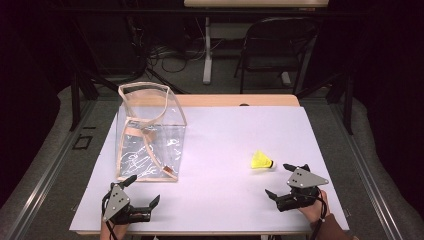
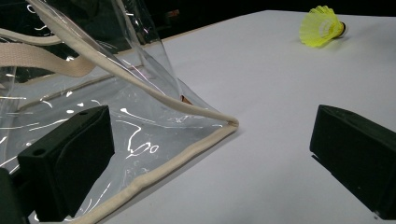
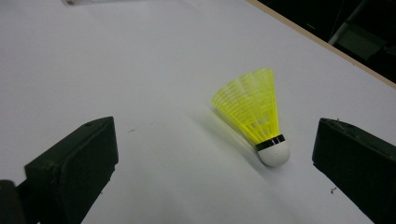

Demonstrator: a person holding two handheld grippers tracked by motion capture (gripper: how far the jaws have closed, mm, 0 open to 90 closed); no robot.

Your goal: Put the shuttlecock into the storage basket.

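Observation:
A yellow shuttlecock (image 1: 261,160) with a white cork tip lies on its side on the white table, right of centre. In the right gripper view the shuttlecock (image 3: 254,115) rests just ahead of the jaws, cork toward the camera. My right gripper (image 1: 280,180) is open just in front of it, nothing between its jaws. A clear plastic bag (image 1: 149,132) with beige trim and handles stands upright at the left. My left gripper (image 1: 143,189) is open at the bag's near corner (image 2: 229,123), not touching it. The shuttlecock (image 2: 322,26) shows far off in the left gripper view.
The white table surface (image 1: 225,130) has a wooden edge at the back. A folding chair (image 1: 272,45) and cables stand on the floor beyond the table. Grey floor runs along both sides.

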